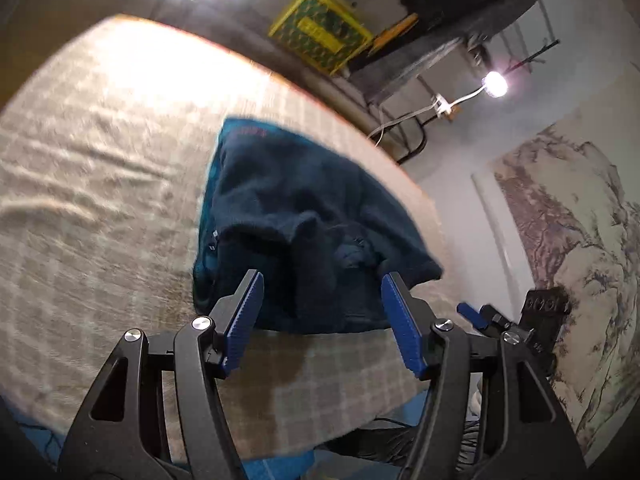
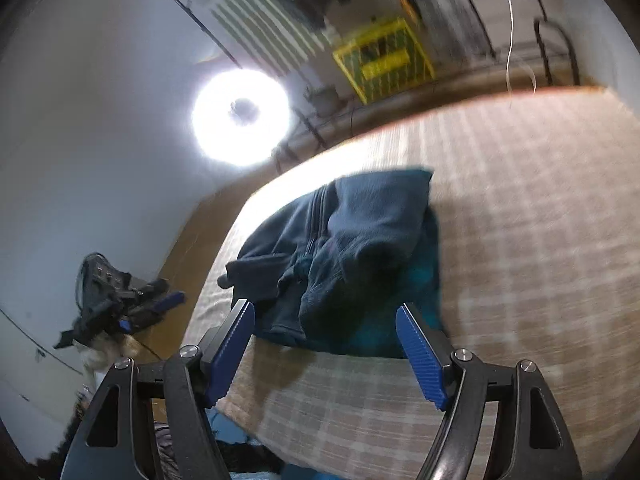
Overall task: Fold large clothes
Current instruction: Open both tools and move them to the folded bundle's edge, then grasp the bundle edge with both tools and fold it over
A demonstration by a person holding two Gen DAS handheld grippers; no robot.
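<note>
A dark blue zip-up garment (image 1: 304,208) lies bunched in a thick folded bundle on a bed with a beige checked cover (image 1: 100,184). A teal inner layer shows along its edge. My left gripper (image 1: 322,280) is open just in front of the bundle's near edge, and its blue pads (image 1: 240,324) touch no cloth. In the right wrist view the same garment (image 2: 352,240) lies on the cover (image 2: 520,220). My right gripper (image 2: 325,306) is open at its near edge, holding nothing. Each view shows the other gripper off to the side, off the bed: the right one (image 1: 516,320) and the left one (image 2: 120,304).
A bright ring light (image 2: 240,118) stands past the bed's far side. A yellow crate (image 1: 320,34) and dark shelving sit against the back wall. A small lamp (image 1: 495,84) glows there, and a landscape painting (image 1: 568,240) hangs on the side wall. The bed's near edge drops off just below the grippers.
</note>
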